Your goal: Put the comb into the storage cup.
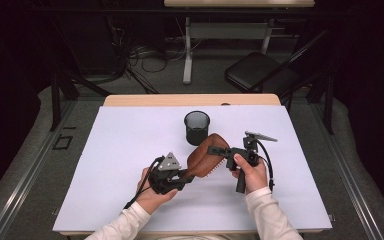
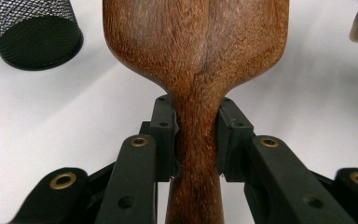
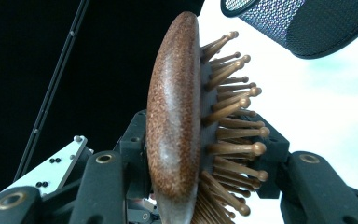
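We see a wooden paddle hairbrush (image 1: 205,155), grainy brown oval back with round-tipped wooden pins, held up over the worktop (image 1: 130,150) near its middle. Left claw (image 2: 196,135) is clamped on the narrow handle neck; right claw (image 3: 205,154) is clamped across the head, back to pins. A black mesh cup (image 1: 197,127) stands just behind the brush; the smooth white sheet is bare toward both side edges.

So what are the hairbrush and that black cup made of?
Hairbrush: apparently wood, reddish brown with visible grain and a smooth, slightly glossy back; its round-tipped pins look wooden too. Black cup: probably metal mesh, judging by its fine see-through grid.
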The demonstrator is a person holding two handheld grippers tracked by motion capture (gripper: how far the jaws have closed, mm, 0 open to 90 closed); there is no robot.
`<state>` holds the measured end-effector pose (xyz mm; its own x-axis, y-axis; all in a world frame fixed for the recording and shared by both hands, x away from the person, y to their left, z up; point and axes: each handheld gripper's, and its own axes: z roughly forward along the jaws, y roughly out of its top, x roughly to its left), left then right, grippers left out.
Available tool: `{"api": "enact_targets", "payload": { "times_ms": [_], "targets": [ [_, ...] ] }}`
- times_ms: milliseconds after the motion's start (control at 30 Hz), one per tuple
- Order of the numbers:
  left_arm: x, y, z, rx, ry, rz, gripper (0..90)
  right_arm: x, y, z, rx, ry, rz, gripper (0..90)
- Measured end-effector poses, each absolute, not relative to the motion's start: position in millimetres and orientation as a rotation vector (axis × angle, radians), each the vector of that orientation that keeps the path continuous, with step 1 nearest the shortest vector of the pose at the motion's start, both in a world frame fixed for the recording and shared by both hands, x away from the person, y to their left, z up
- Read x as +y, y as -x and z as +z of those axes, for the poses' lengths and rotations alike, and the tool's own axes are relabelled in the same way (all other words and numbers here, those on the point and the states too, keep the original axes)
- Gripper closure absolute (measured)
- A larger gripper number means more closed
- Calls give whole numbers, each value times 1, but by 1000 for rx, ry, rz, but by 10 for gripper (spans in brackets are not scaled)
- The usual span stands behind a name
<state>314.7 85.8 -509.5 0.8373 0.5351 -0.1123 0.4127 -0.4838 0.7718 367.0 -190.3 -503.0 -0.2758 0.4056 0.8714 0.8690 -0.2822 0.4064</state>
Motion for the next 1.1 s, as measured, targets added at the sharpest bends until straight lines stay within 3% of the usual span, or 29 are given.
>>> {"api": "enact_targets", "payload": {
  "times_ms": [767,1100],
  "targets": [
    [87,-316,-511,720,-2113,162,694,-191,-368,-506,-1529,1595,-1583,505],
    [89,-319,-512,745,-2101,162,623,-193,-369,-508,-1508,1597,-1585,506]
  ]
}}
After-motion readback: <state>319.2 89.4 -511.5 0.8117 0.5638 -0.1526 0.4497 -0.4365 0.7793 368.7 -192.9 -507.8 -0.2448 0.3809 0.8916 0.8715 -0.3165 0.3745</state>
